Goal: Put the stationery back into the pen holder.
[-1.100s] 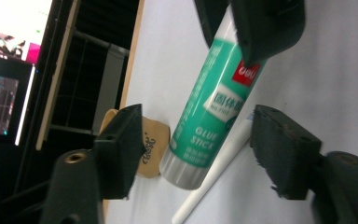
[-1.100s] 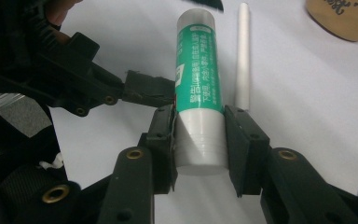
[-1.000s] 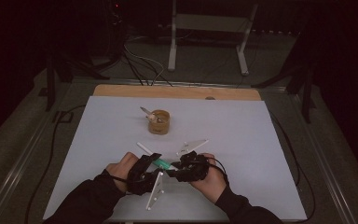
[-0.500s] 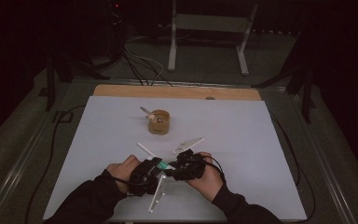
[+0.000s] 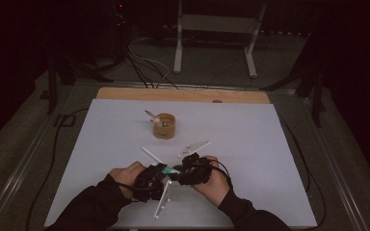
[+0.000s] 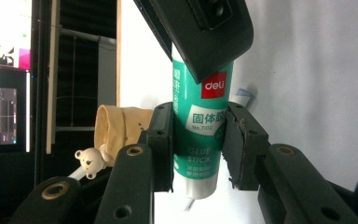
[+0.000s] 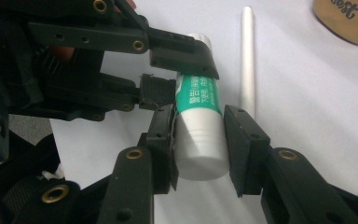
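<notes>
The bench [image 5: 270,144], covered by a white sheet, carries the whole job at its near edge, where the person's two hands meet in the high view. Farther back on it stands a small tan cup [image 5: 164,126] with a little bear-topped stick in it, and between the cup and the hands lies a thin white rod [image 5: 150,155]; neither looks to be part of the work just now. The left tongs [image 6: 198,149] have just been closing, and the left gripper view shows their pads pressed against both sides of the green body of the glue stick [image 6: 200,126], low down near its silver end. The right tongs [image 7: 198,144] grip the white cap end of the same stick, with the left pad against it and the right pad close alongside, as far as that view lets me judge. So the glue stick sits held in the air between the two hands, just above the sheet, one end in each grip. My reading is that the picking up and the handing across to a two-handed hold are done, and that the cap is the thing in hand: it looks seated on the body, with no gap showing between white and green. What is left, I judge, is the pulling or twisting apart, and then whatever the glue is meant for.
</notes>
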